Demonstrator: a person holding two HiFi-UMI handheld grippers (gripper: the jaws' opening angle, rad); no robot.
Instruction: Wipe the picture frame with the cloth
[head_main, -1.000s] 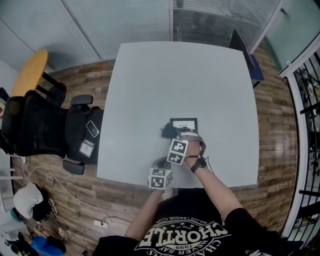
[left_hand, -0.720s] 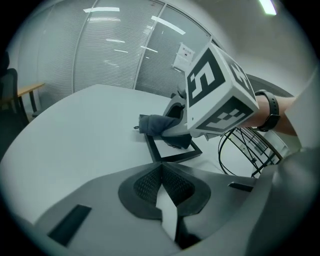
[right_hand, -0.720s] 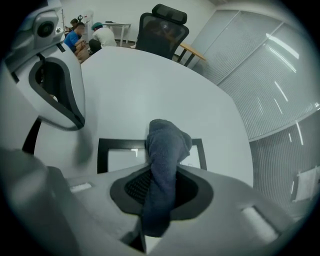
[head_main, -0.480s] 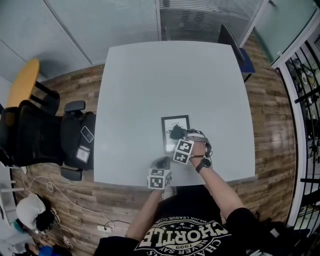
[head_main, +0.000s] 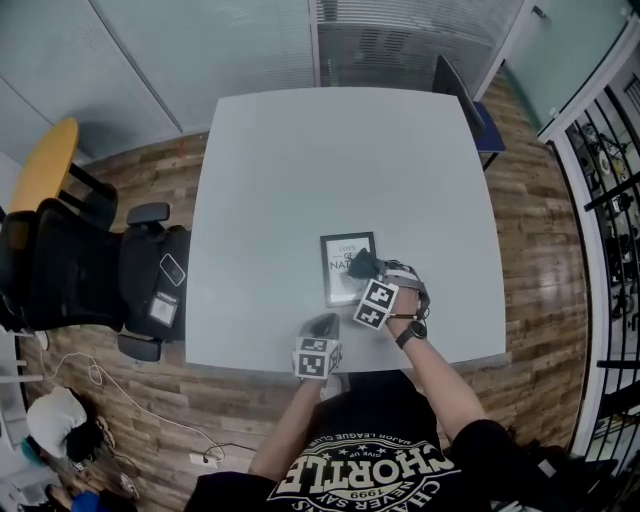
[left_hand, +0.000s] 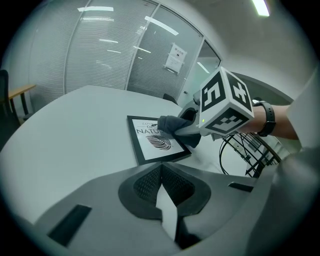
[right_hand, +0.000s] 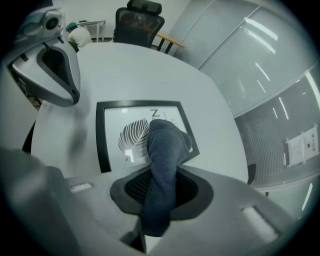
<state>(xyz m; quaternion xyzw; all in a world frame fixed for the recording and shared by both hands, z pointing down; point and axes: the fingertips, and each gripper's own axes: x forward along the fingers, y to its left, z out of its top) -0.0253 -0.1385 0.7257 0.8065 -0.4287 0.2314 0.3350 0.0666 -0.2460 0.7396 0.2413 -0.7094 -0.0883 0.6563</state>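
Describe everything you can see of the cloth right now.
The cloth is dark blue-grey, soft and fuzzy-looking, bunched into one thick fold. The right claw is shut on its near end. The free end droops forward and rests on the glass of the picture frame, near its right side. The frame lies flat on the table.

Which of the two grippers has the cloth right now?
The right gripper: its jaws are shut on the dark cloth, which is pressed on the picture frame. The left gripper is shut on nothing, near the table edge.
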